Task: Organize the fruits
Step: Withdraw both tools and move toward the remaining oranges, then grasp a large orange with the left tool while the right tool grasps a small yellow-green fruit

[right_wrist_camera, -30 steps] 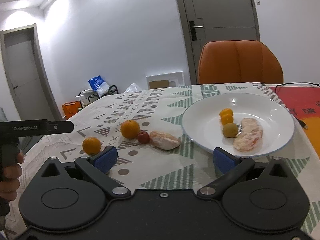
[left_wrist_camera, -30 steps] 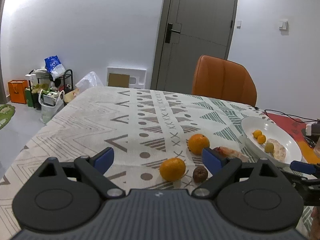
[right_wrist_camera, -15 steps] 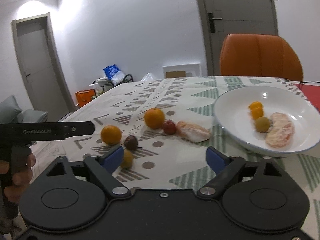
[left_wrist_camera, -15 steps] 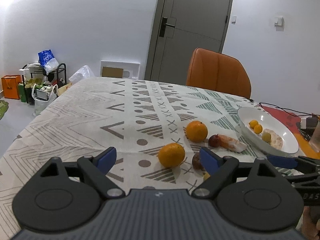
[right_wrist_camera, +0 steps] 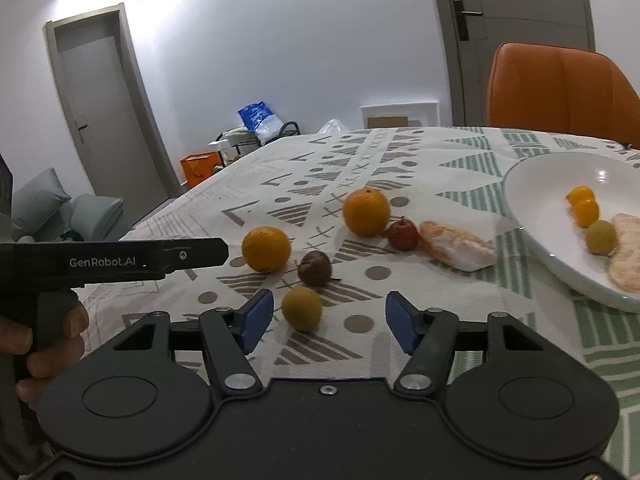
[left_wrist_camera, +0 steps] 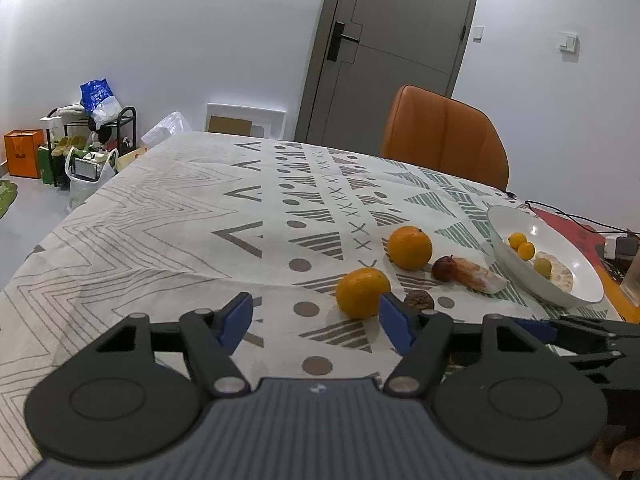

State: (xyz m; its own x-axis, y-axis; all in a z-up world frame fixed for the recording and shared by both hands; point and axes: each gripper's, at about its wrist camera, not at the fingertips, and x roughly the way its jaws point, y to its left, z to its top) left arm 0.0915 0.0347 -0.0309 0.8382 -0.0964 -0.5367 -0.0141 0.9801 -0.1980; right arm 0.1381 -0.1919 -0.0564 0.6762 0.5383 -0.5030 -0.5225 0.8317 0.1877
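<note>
Right gripper (right_wrist_camera: 329,316): fingers spread, just been closing around the yellow-green fruit (right_wrist_camera: 301,308) on the near tabletop (right_wrist_camera: 460,304), not yet pinching. Left gripper (left_wrist_camera: 316,320): fingers spread, also narrowing, empty, orange (left_wrist_camera: 362,293) just beyond. Plate (right_wrist_camera: 532,216) far right; pickup imminent.

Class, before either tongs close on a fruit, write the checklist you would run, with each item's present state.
1. Right tongs jaws have just been closing, not pressing on the yellow-green fruit: ok.
2. Left tongs hold nothing; jaws just closing: ok.
3. Near orange between left pads: not ok, beside one pad.
4. White plate has bare room: ok.
5. Two tongs clear of each other: cannot tell.
</note>
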